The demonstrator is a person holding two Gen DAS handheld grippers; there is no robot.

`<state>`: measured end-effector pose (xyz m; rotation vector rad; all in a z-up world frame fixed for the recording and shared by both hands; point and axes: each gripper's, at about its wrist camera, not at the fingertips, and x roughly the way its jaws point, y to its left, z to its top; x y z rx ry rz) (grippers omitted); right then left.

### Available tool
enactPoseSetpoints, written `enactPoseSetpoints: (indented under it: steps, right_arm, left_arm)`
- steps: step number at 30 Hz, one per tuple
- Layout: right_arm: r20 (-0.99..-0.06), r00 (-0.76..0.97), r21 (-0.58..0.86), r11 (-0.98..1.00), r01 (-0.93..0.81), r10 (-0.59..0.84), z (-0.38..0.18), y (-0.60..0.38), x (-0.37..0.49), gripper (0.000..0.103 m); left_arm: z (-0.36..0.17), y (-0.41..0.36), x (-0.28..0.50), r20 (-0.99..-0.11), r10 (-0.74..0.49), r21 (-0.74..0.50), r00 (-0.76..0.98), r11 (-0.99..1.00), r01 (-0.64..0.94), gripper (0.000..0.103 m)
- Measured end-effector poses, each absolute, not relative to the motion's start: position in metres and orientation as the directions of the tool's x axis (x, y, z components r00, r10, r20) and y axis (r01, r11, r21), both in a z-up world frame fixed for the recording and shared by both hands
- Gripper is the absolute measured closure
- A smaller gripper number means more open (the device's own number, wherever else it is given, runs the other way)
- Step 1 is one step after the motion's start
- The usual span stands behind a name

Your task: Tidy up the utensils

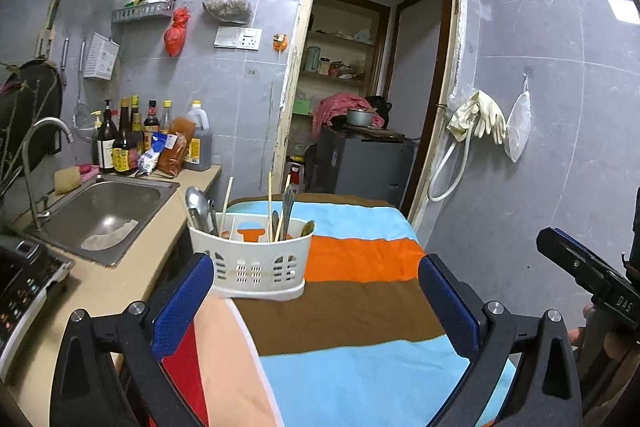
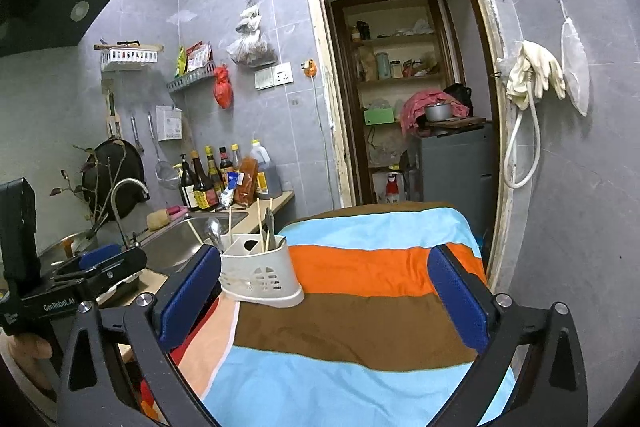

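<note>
A white slotted utensil caddy (image 1: 252, 263) (image 2: 260, 275) stands on the near left part of a striped cloth (image 1: 360, 307) (image 2: 360, 331) over a table. Upright in it are a metal spoon (image 1: 198, 203) (image 2: 213, 229), wooden chopsticks (image 1: 228, 199) (image 2: 260, 227) and other cutlery. My left gripper (image 1: 316, 291) is open just short of the caddy, its left blue pad beside the caddy's front corner, with nothing between the fingers. My right gripper (image 2: 324, 291) is open too and holds nothing; the caddy sits by its left pad. Each gripper shows at the edge of the other's view.
A steel sink (image 1: 108, 211) with a tap (image 1: 44, 131) lies left of the table, and sauce bottles (image 1: 132, 139) stand behind it. A cooker panel (image 1: 24, 279) is at the near left. A doorway (image 1: 372, 87) opens beyond the table, with gloves and a hose (image 1: 476, 119) on the right wall.
</note>
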<state>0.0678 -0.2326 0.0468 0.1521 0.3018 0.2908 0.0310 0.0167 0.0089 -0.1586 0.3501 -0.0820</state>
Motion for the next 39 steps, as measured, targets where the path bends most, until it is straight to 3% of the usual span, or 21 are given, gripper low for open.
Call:
enactPoseSetpoints:
  steps: [12, 39]
  right_arm:
    - [-0.278, 0.924, 0.179, 0.959, -0.220, 0.263, 0.040, -0.243, 0.024, 0.002]
    - [-0.296, 0.917, 0.184, 0.958, -0.222, 0.269, 0.040, -0.240, 0.029, 0.002]
  left_arm:
    - [0.007, 0.025, 0.004, -0.303, -0.072, -0.184, 0.950, 0.983, 0.016, 0.000]
    - [0.005, 0.028, 0.001, -0.304, -0.060, -0.179, 0.951, 0.984, 0.005, 0.000]
